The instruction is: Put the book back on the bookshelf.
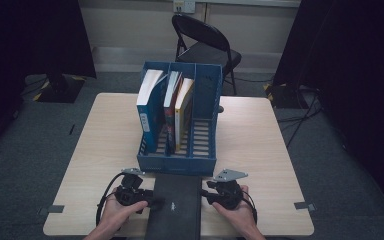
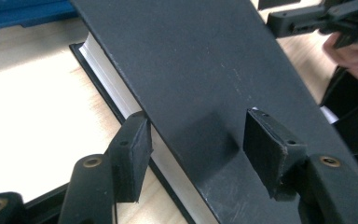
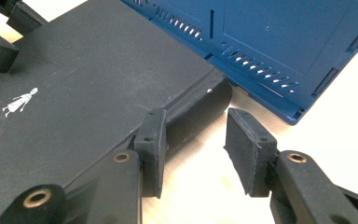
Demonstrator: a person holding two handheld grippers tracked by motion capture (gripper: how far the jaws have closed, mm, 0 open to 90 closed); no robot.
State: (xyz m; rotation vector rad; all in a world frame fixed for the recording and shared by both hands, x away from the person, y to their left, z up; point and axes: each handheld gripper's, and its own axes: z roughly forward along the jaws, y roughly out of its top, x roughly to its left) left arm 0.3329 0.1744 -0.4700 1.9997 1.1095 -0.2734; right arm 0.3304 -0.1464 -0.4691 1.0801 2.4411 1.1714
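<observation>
Down at the 6 o'clock edge of the light wood table (image 1: pixel 260 135) lies a big black hardcover book (image 1: pixel 175 205), flat on its back, running from the near edge up to almost touch the front of the blue file organizer (image 1: pixel 180 162). That organizer sits around the middle of the table and has three slots: a blue-spined book (image 1: pixel 147 107) leans in the left one, a dark red book (image 1: pixel 171 102) and a yellowish one (image 1: pixel 184 107) stand in the middle one, and the right slot looks bare. The person's hands come in from 6 o'clock, one on each side of the black book. The left gripper (image 2: pixel 193 140) is spread open with its jaws straddling the book's left edge: one pad is down beside the white page block, the other hovers over the front cover, and neither is clearly squeezing anything. The right gripper (image 3: pixel 193 142) is also open, sitting at the spine side; its left pad is right against the spine corner, and its right pad is out over bare table, so it's grasping nothing. In the right gripper view there's a tiny white figure (image 3: pixel 21 101) printed on the cover. Past the table at 12 o'clock stands a black folding chair (image 1: pixel 205 45) on the grey carpet.
</observation>
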